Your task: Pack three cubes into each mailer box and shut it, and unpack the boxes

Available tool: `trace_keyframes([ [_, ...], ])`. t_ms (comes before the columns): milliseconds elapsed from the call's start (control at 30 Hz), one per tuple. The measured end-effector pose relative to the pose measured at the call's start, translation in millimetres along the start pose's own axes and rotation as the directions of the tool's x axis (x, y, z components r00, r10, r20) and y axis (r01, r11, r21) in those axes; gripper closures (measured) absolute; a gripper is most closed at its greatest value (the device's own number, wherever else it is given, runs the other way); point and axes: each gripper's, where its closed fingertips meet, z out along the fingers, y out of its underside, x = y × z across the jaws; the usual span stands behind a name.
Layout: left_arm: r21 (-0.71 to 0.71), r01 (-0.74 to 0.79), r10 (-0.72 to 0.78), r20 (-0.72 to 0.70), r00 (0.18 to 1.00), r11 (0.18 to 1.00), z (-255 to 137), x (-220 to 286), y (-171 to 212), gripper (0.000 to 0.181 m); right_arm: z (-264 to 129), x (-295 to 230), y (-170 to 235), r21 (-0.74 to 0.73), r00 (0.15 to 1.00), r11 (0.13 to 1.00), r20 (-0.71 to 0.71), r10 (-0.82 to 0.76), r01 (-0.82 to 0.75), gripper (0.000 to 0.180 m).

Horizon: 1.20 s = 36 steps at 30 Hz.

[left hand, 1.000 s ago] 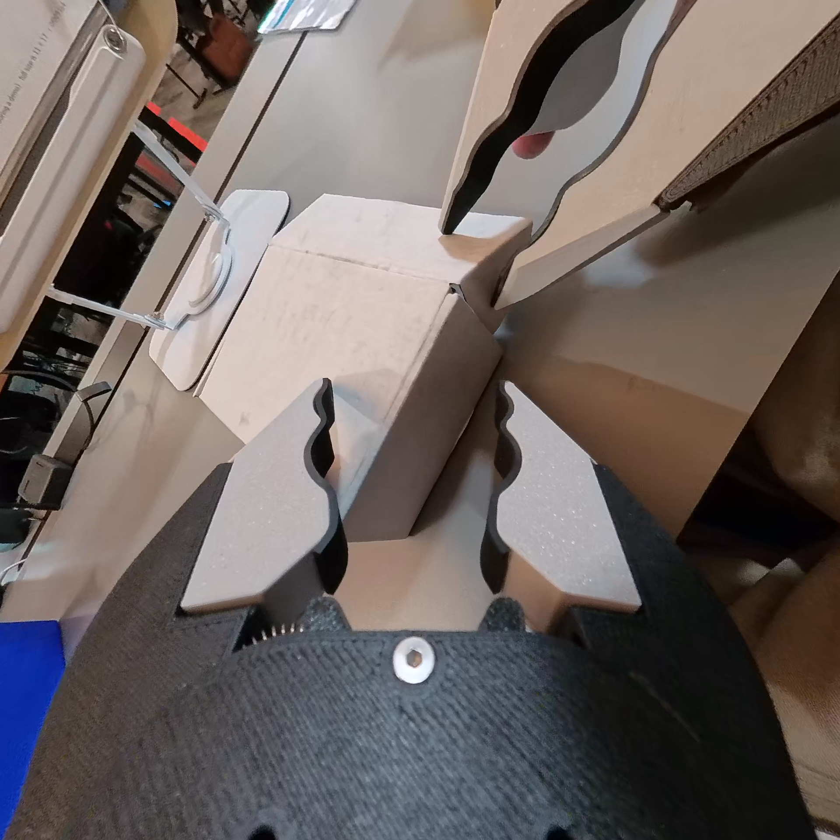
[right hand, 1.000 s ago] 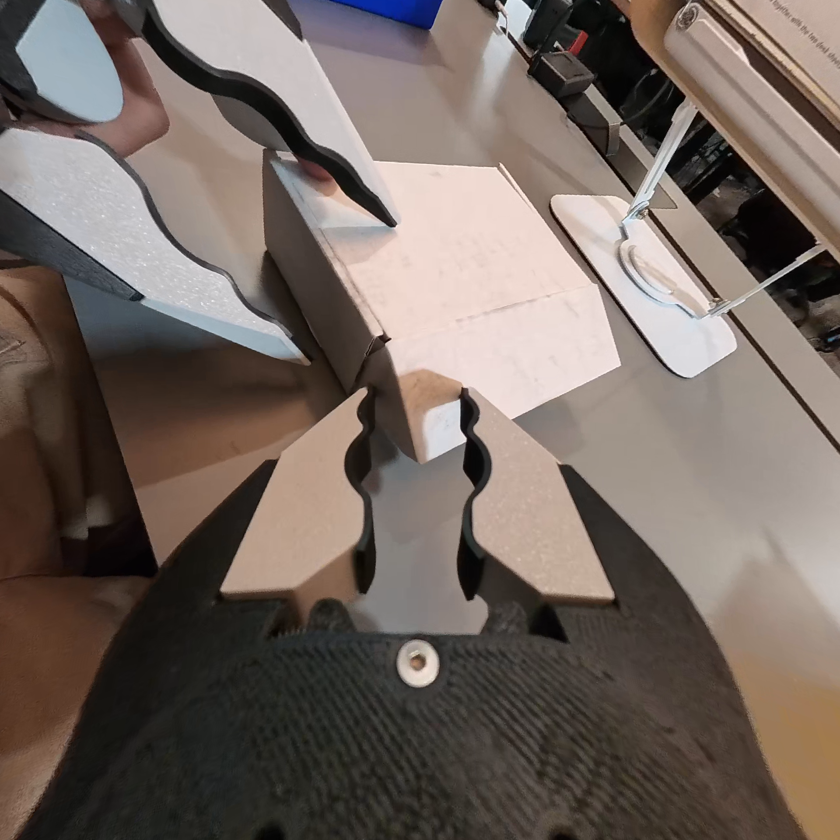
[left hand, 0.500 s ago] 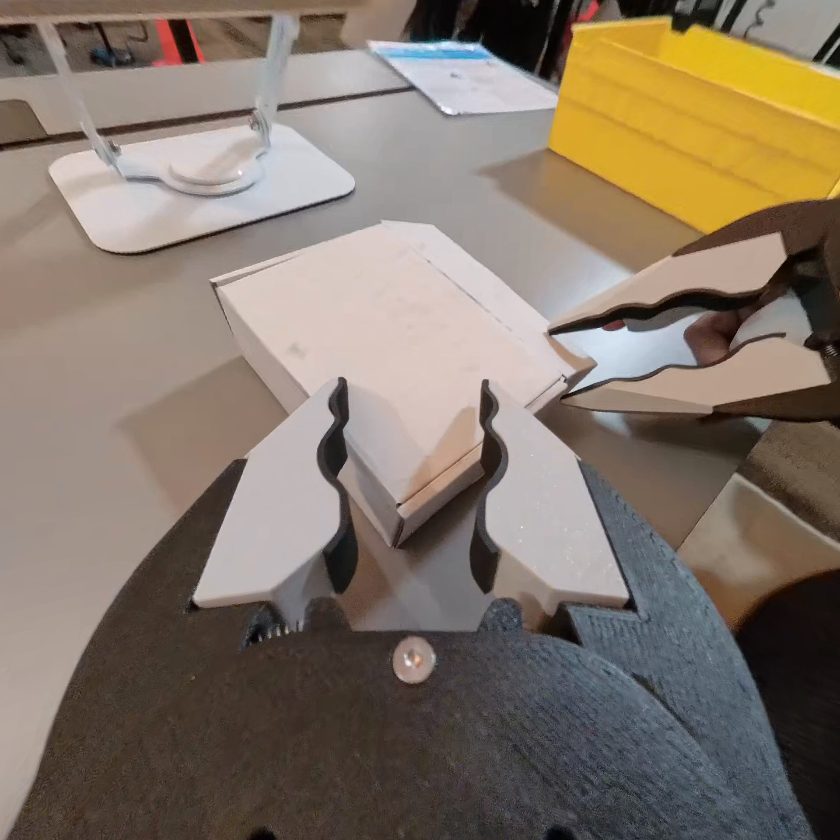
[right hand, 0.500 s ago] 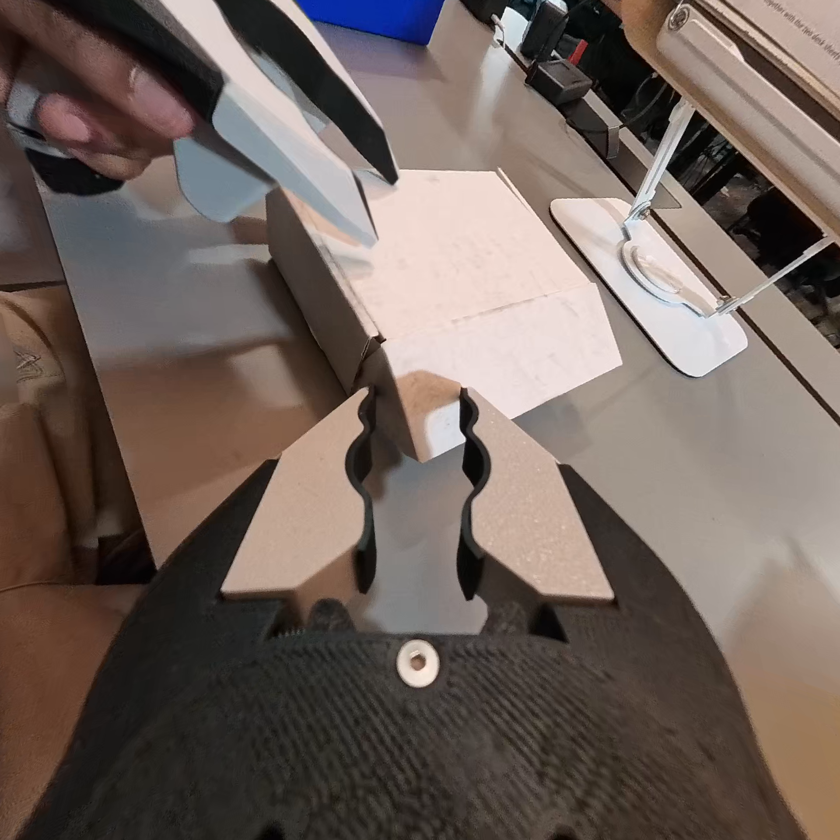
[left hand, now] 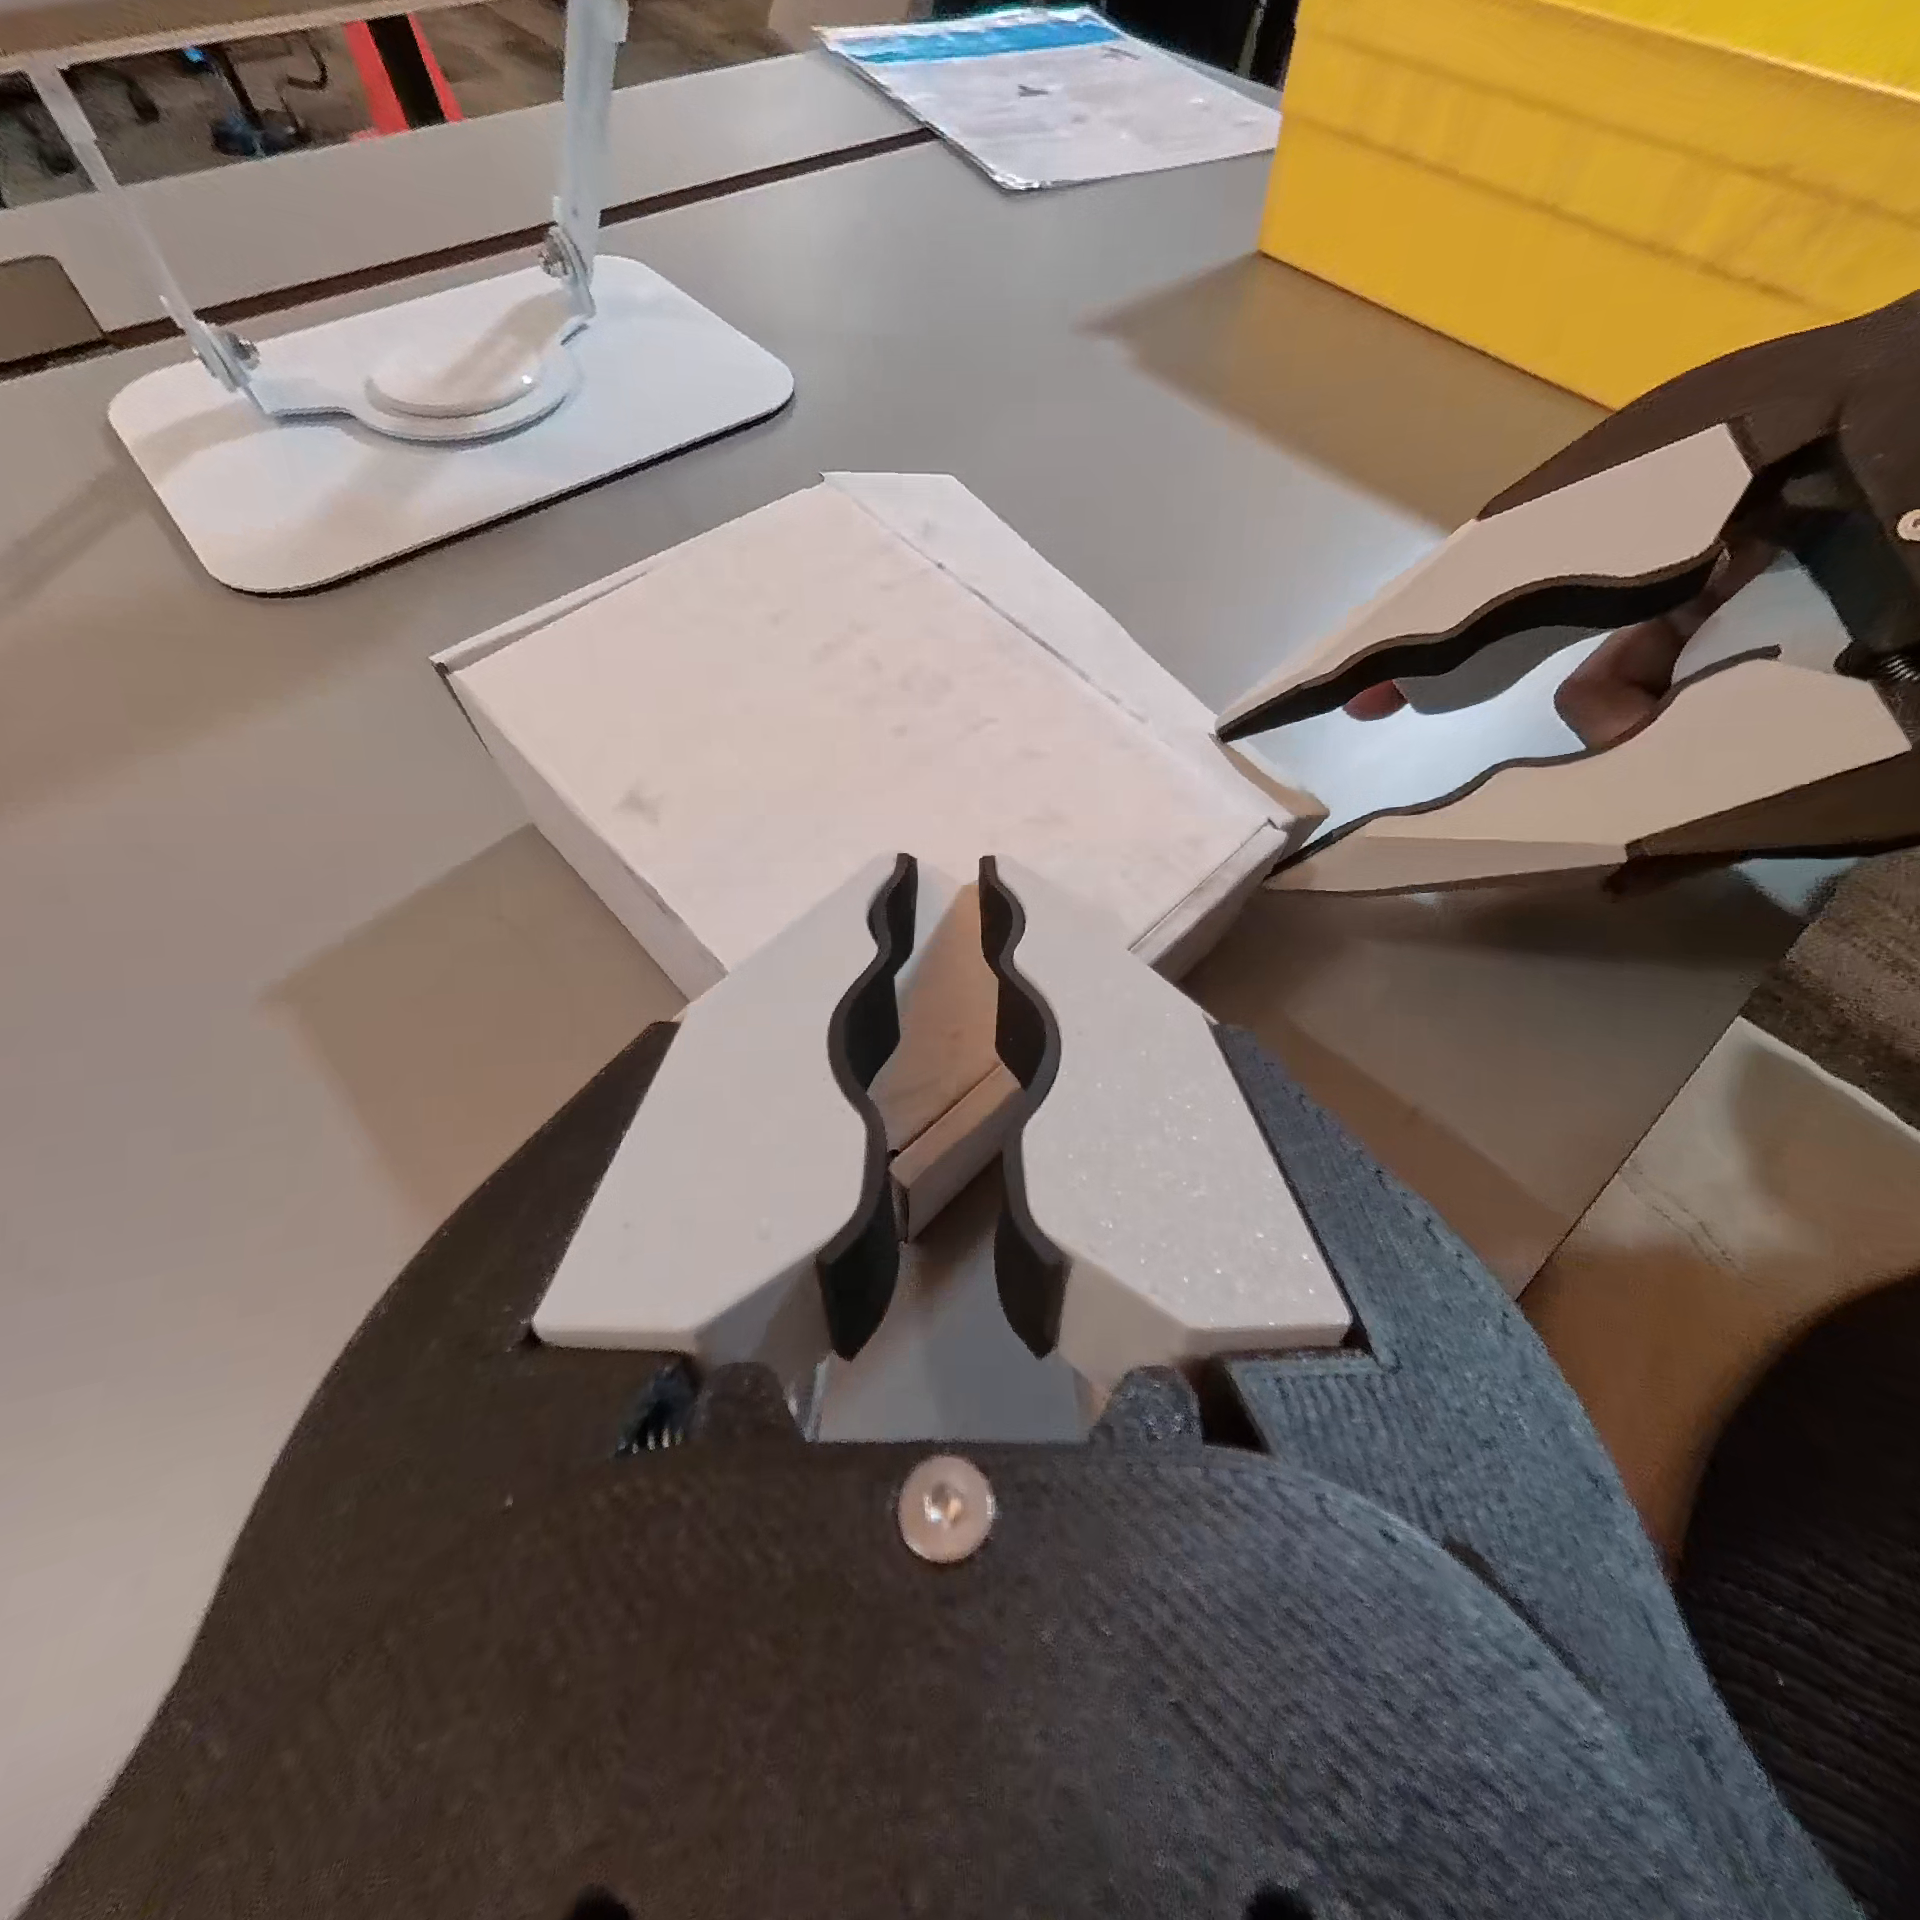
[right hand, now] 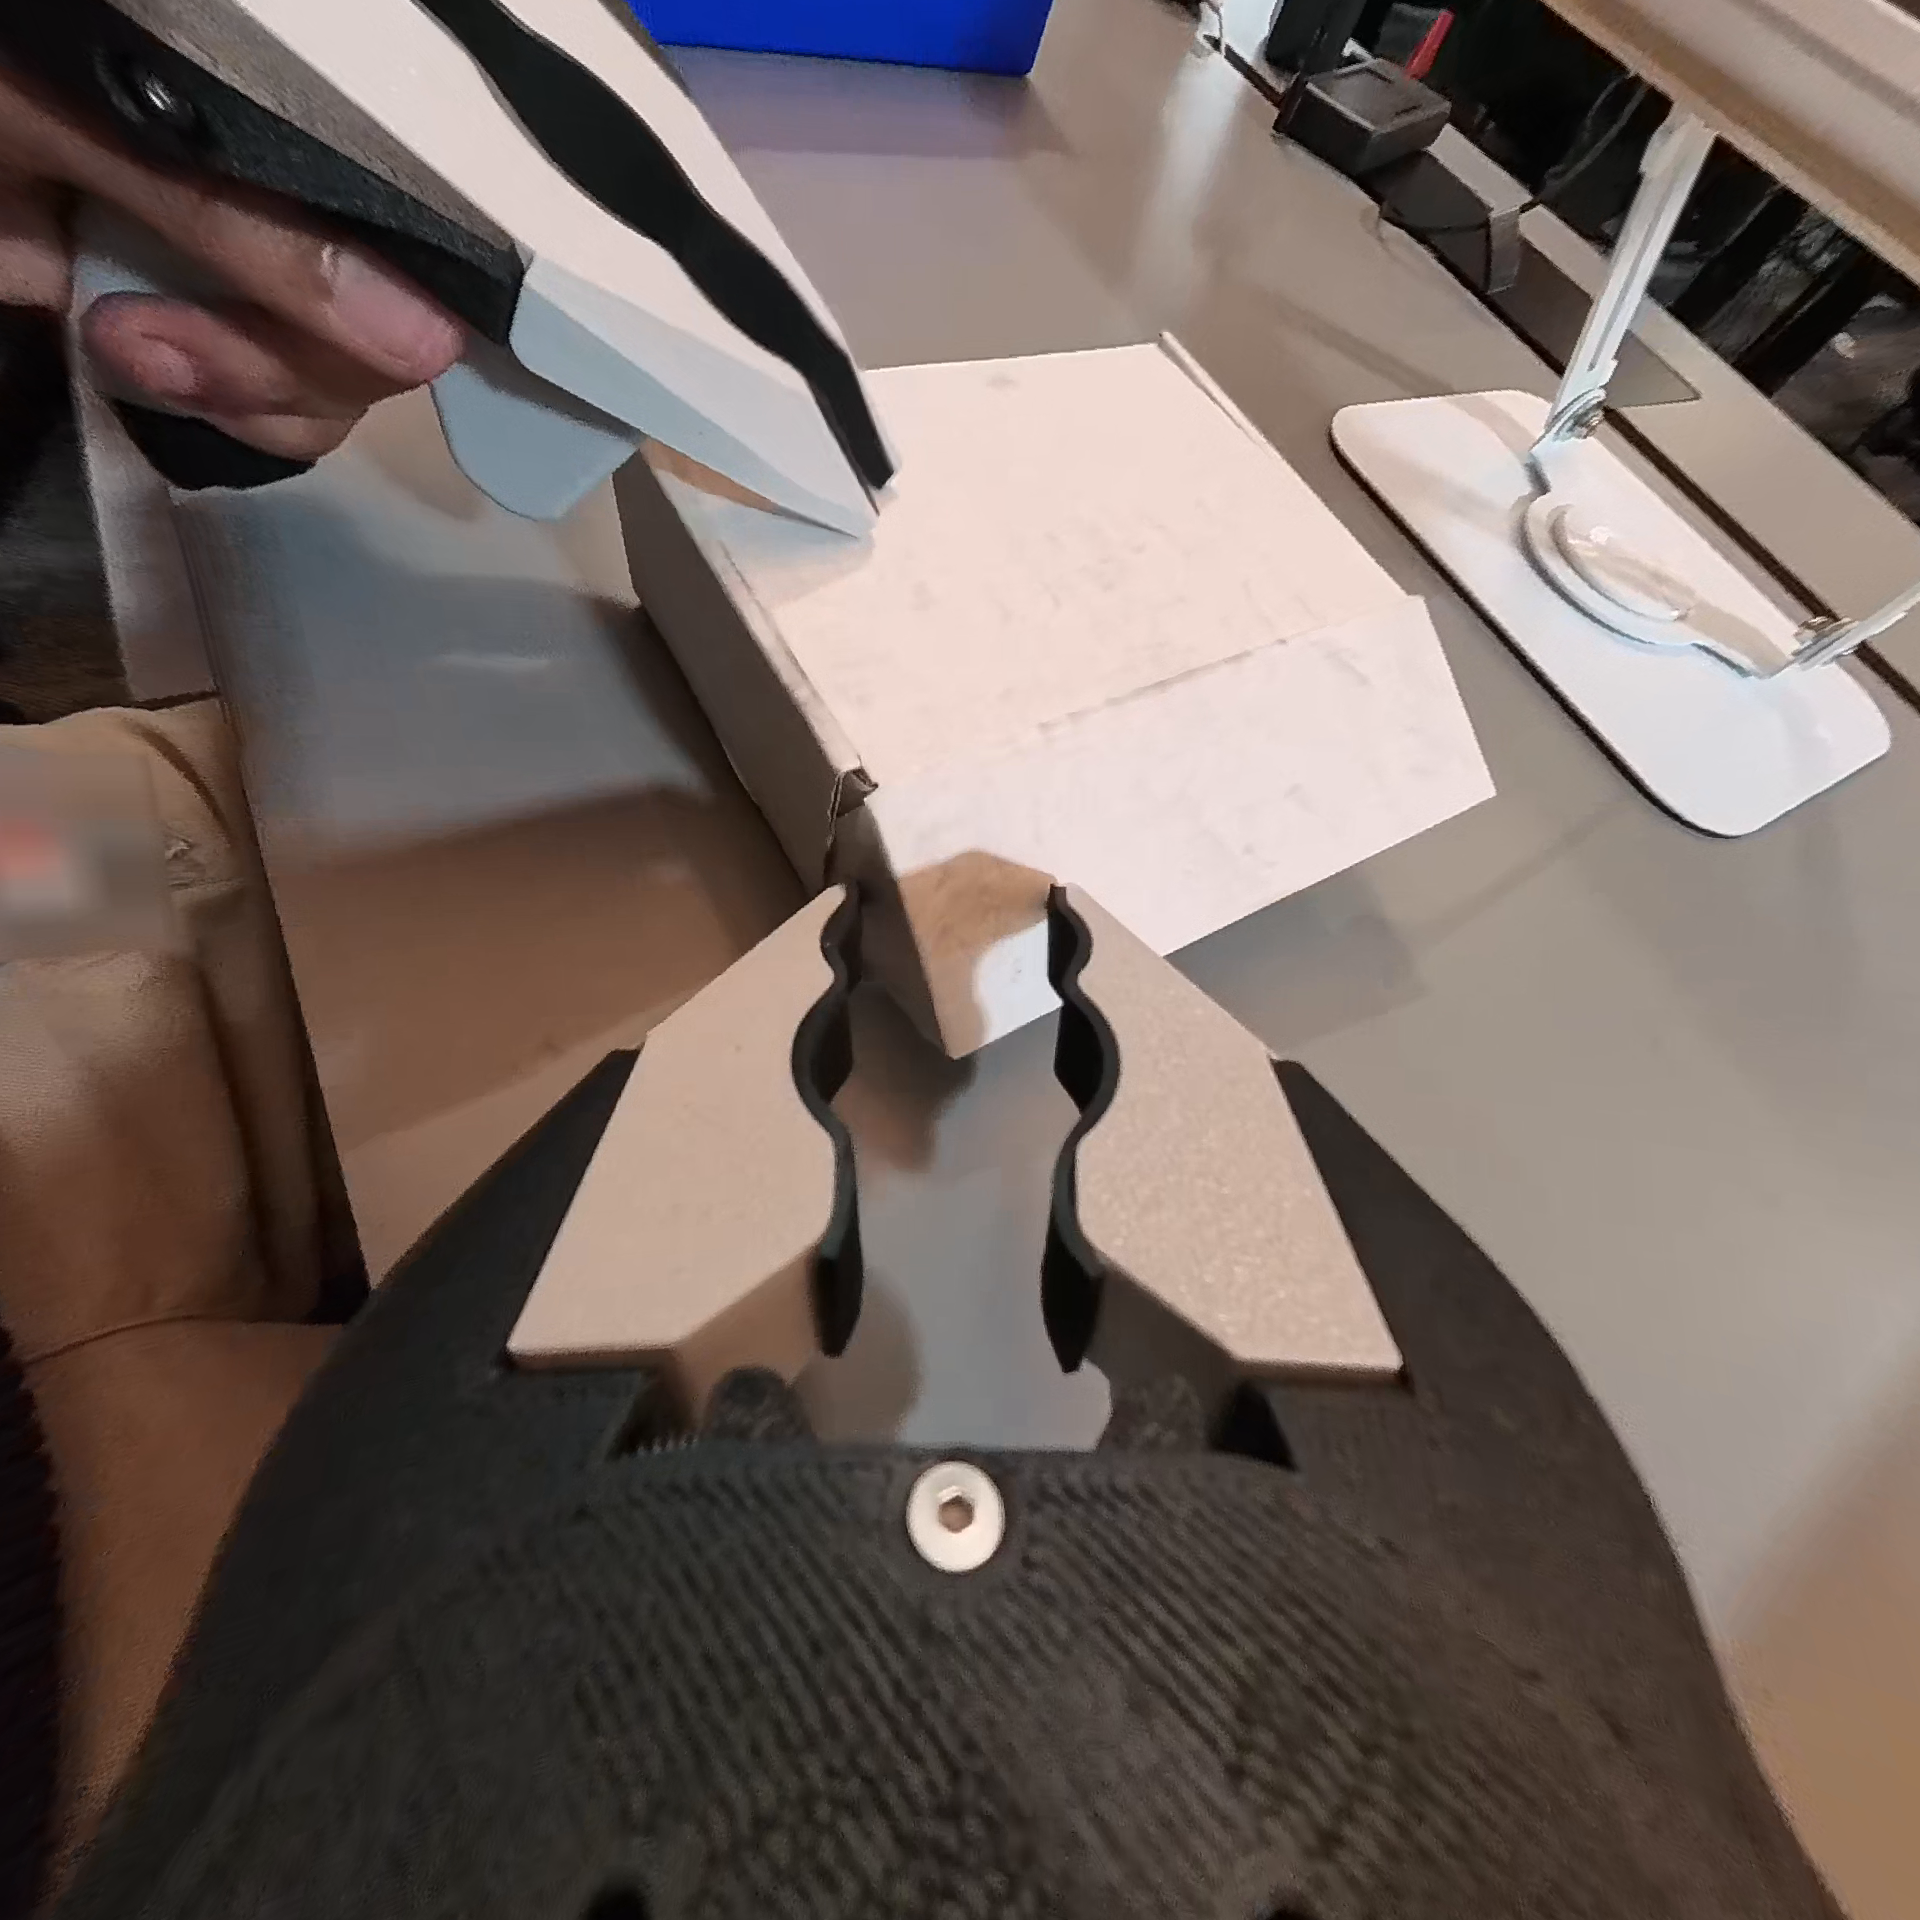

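A closed white mailer box (left hand: 831,707) lies flat on the grey table; it also shows in the right wrist view (right hand: 1091,582). My left gripper (left hand: 940,862) is nearly shut, with a narrow gap. Its tips rest on the lid near one corner, and from the right wrist view it (right hand: 873,504) sits above that far corner. My right gripper (right hand: 951,899) is open and straddles the box's opposite corner. In the left wrist view it (left hand: 1257,805) has one finger at the lid edge and one low beside the box. No cubes are visible.
A white stand base (left hand: 447,416) sits behind the box. A yellow bin (left hand: 1610,156) is at the back right and a sleeved paper sheet (left hand: 1049,94) behind it. A blue bin (right hand: 842,26) and a black adapter (right hand: 1361,104) lie farther off. The table edge runs close to me. One gripper's finger ends stand about 8 centimetres off the other's.
My left gripper swung from beside the box to above its corner, and its fingers closed from wide to a narrow gap. My right gripper stayed at its corner.
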Motion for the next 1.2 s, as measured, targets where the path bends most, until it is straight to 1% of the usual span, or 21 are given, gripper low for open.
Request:
trace_keyframes([
  [67,0.002,0.0,0.0,-0.002,1.0,1.0,-1,0,0,0.172,1,1,0,0.002,1.0,1.0,0.015,0.005,-0.005,0.145],
  [233,0.007,-0.012,0.012,-0.011,1.0,1.0,-2,1,1,0.175,4,1,0,-0.003,0.998,0.999,0.046,0.041,-0.041,0.145],
  [333,0.007,0.002,-0.001,-0.043,0.999,1.0,-3,5,1,0.171,3,1,-1,0.002,0.995,0.997,0.068,0.077,-0.078,0.145],
  [400,0.008,0.014,-0.013,-0.079,0.997,1.0,-5,9,2,0.167,2,2,-2,0.01,0.989,0.993,0.089,0.115,-0.116,0.145],
  [467,0.003,0.038,-0.037,-0.129,0.991,0.999,-9,13,3,0.167,-1,1,-4,0.02,0.979,0.986,0.126,0.161,-0.165,0.146],
  [500,-0.003,0.063,-0.063,-0.166,0.984,0.998,-12,17,4,0.168,-4,1,-7,0.038,0.971,0.979,0.144,0.191,-0.199,0.152],
  [533,-0.015,0.093,-0.094,-0.229,0.969,0.996,-15,24,5,0.175,-7,0,-11,0.062,0.956,0.967,0.176,0.233,-0.247,0.162],
  [600,-0.05,0.171,-0.177,-0.373,0.911,0.984,-21,44,8,0.18,-13,-1,-18,0.079,0.902,0.921,0.249,0.353,-0.382,0.18],
  [633,-0.066,0.197,-0.207,-0.395,0.895,0.978,-21,47,9,0.18,-14,-2,-18,0.064,0.878,0.903,0.273,0.394,-0.425,0.176],
  [667,-0.069,0.205,-0.215,-0.393,0.894,0.976,-21,47,9,0.18,-15,-3,-19,0.058,0.868,0.898,0.291,0.402,-0.436,0.171],
  [767,-0.047,0.185,-0.19,-0.327,0.926,0.982,-21,35,6,0.178,-21,11,-22,0.101,0.898,0.911,0.239,0.369,-0.401,0.158],
  [867,-0.008,0.175,-0.172,-0.228,0.958,0.985,-20,14,4,0.167,-26,30,-29,0.161,0.923,0.915,0.175,0.342,-0.37,0.142],
  [967,0.014,0.21,-0.203,-0.192,0.96,0.978,-19,2,3,0.161,-24,36,-22,0.132,0.927,0.926,0.185,0.327,-0.353,0.127],
  [1033,0.028,0.245,-0.235,-0.194,0.953,0.969,-19,-2,1,0.157,-22,38,-14,0.102,0.908,0.917,0.213,0.359,-0.387,0.121],
  [1067,0.035,0.259,-0.248,-0.191,0.95,0.965,-20,-5,0,0.153,-21,40,-13,0.097,0.891,0.901,0.229,0.393,-0.422,0.121],
  [1200,0.045,0.314,-0.301,-0.179,0.937,0.949,-20,-14,-3,0.147,-19,50,-22,0.119,0.79,0.801,0.303,0.533,-0.586,0.123],
])
